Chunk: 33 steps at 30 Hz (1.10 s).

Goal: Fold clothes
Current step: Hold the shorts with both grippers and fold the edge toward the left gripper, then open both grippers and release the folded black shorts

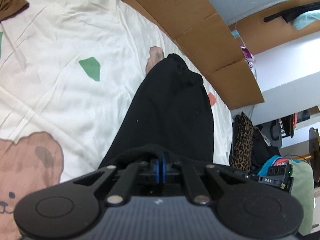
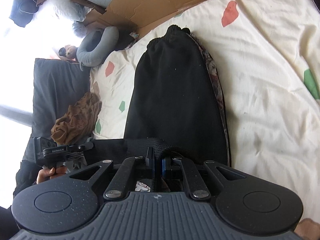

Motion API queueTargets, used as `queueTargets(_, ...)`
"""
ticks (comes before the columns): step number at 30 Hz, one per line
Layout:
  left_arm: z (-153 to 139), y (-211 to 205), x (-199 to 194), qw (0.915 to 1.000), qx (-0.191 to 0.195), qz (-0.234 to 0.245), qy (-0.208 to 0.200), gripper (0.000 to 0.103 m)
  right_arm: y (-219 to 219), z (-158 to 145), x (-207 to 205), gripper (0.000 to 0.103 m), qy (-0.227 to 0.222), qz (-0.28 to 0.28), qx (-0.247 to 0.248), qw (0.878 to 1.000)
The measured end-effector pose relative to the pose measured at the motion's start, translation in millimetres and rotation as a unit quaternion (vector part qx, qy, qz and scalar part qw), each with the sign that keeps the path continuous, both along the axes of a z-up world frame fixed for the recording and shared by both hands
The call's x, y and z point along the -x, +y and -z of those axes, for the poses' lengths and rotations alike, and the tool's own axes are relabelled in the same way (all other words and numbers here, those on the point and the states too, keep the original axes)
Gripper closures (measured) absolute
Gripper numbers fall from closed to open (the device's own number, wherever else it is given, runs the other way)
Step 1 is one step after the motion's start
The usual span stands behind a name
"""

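Closest to my left lens is the left gripper, its blue pads pressed together on a fold of the black trousers; I read it as clenched on the cloth. My right gripper is likewise clamped on the trousers, with a ribbed black hem bunched between its fingers. From each grip the black garment runs away from me across the bed sheet, which is cream with green and coral patches and a brown bear print. The far end of the trousers, a gathered cuff or waistband, I cannot tell which, lies near the flattened cardboard at the edge of the bed. In the right view a patterned fabric edge shows along the right side of the trousers, just beside or under them.

Left of the trousers in the right view sits a crumpled brown garment, apart from the black cloth, with a grey neck pillow further off. I also see a hand holding the other gripper's handle at the lower left. In the left view a leopard-print item sits off the bed edge.
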State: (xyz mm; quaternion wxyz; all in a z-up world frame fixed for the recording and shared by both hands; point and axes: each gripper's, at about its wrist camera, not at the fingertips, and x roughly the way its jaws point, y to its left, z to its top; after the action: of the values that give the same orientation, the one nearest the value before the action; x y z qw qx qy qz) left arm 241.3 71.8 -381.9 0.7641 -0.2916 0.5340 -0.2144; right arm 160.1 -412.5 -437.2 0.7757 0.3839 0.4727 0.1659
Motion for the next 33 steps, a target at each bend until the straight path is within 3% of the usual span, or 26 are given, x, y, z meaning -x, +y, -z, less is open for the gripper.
queueTargets(18, 25.7, -2.5, -58.8, 0.9996, -0.020, -0.017, 0.000, 0.099, -5.0, 10.0, -52.3, 0.098, -0.016, 0.022, 0.039, 0.999)
queueTargets(28, 48.7, 2.9, -65.9, 0.9984, -0.030, -0.047, 0.003, 0.100, -14.7, 31.5, -64.3, 0.098, -0.006, 0.046, 0.039, 0.998)
queueTargets(33, 45.6, 1.5, -68.6, 0.9983, -0.032, -0.049, -0.006, 0.100, -16.7, 34.3, -68.1, 0.098, -0.004, 0.044, 0.045, 0.998)
